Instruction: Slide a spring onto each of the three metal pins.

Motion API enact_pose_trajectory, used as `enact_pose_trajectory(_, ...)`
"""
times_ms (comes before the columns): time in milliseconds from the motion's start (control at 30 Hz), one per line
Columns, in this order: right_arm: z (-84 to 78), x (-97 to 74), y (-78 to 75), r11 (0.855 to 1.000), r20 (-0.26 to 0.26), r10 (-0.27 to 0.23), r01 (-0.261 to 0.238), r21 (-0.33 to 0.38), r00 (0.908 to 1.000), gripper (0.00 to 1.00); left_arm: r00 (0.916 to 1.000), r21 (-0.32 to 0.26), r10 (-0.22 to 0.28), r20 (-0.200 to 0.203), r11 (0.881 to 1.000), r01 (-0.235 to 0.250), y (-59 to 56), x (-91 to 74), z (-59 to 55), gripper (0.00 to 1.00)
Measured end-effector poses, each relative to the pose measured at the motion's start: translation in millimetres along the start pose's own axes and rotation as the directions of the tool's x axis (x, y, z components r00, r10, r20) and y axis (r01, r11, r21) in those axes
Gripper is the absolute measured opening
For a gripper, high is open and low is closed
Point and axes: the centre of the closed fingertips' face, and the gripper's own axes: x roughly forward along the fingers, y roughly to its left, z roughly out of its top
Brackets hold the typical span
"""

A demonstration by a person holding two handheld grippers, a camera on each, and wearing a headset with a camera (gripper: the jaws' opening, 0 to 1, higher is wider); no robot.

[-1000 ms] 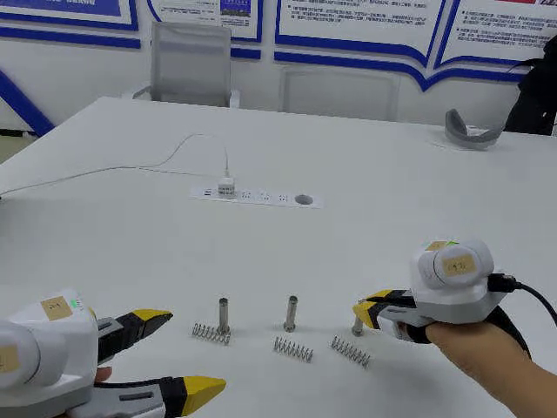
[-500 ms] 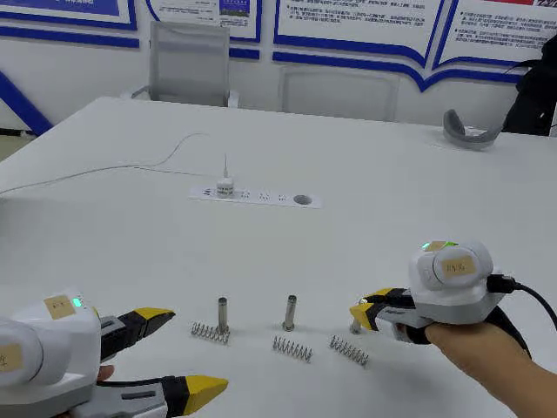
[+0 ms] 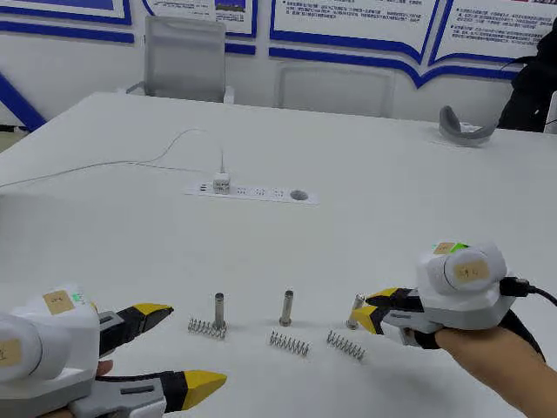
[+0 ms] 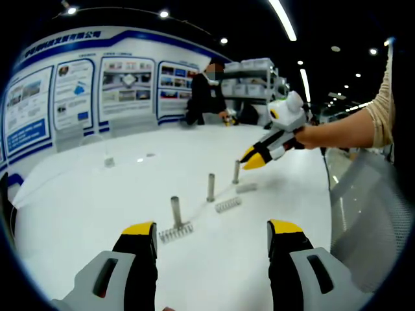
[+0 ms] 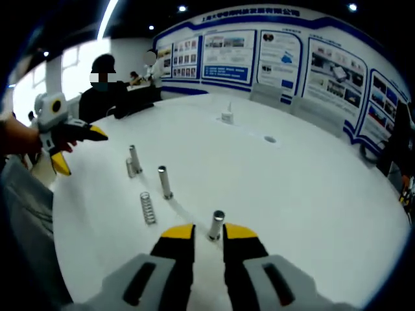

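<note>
Near the bench's (image 3: 365,148) front, your right hand-held gripper (image 5: 209,233) stood narrow around the right pin (image 5: 216,225), grip uncertain; the left hand-held gripper (image 4: 212,234) gaped wide, empty. Three springs (image 3: 290,344) lay beside the pins (image 3: 286,307). A skewed squeeze could have toppled that pin.
</note>
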Motion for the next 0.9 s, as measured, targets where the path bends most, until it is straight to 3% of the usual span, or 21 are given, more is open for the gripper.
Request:
enact_pose_trajectory(267,-16.2,-3.7,10.6,0.999,-0.029,0.031,-0.031,-0.023,0.9991,0.18,1.0,-0.002,-0.005,-0.002,1.0,0.005,-3.2,1.2,-0.7,0.7)
enact_pose_trajectory(533,-32.8,3.0,32.0,0.992,-0.073,0.114,-0.117,-0.04,0.9908,0.17,0.9999,0.0,-0.014,-0.005,1.0,0.014,-4.7,3.4,-2.2,0.7)
enact_pose_trajectory(900,-44.2,12.0,32.2,0.99,-0.114,0.131,-0.136,-0.036,0.9847,0.15,0.9998,-0.002,-0.018,-0.012,1.0,0.018,-5.8,4.3,-5.1,0.69)
